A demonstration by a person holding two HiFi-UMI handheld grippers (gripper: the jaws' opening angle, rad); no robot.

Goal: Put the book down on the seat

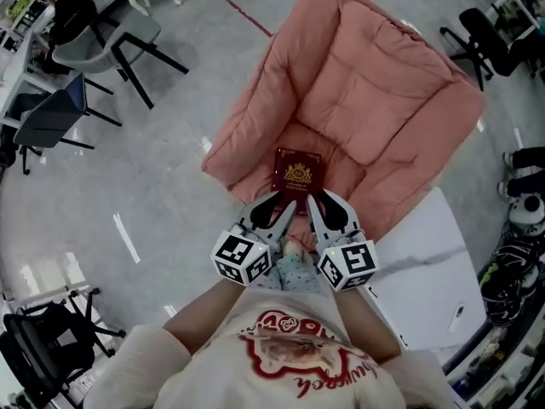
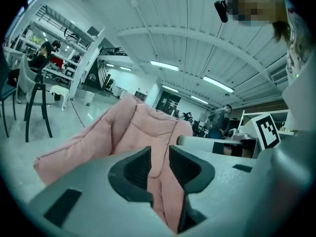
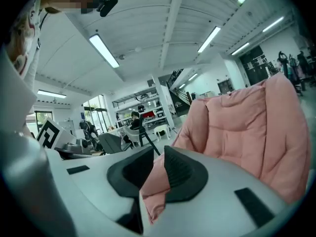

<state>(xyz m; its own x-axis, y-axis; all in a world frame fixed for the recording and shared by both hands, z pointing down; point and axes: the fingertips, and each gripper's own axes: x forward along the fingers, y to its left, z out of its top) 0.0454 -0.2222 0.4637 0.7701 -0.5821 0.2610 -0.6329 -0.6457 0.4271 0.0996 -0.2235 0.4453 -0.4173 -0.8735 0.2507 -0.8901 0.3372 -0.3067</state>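
Observation:
A dark red book (image 1: pixel 297 170) with a gold emblem lies flat on the seat of the pink padded armchair (image 1: pixel 366 92). Neither gripper touches it. Both grippers hang side by side just on the near side of the book, close to the person's chest. My left gripper (image 1: pixel 279 214) shows a narrow gap between its black pads (image 2: pixel 136 168) with nothing in it. My right gripper (image 1: pixel 317 214) stands the same way, its pads (image 3: pixel 180 169) slightly apart and empty. Each gripper view looks level across the armchair (image 2: pixel 128 127) (image 3: pixel 247 122); the book is out of sight in both.
Grey and black office chairs (image 1: pixel 111 45) stand on the shiny floor at upper left, with a person (image 1: pixel 64 7) seated at a desk there. A white panel (image 1: pixel 426 262) lies right of the armchair. More black chairs (image 1: pixel 485 32) and gear line the right side.

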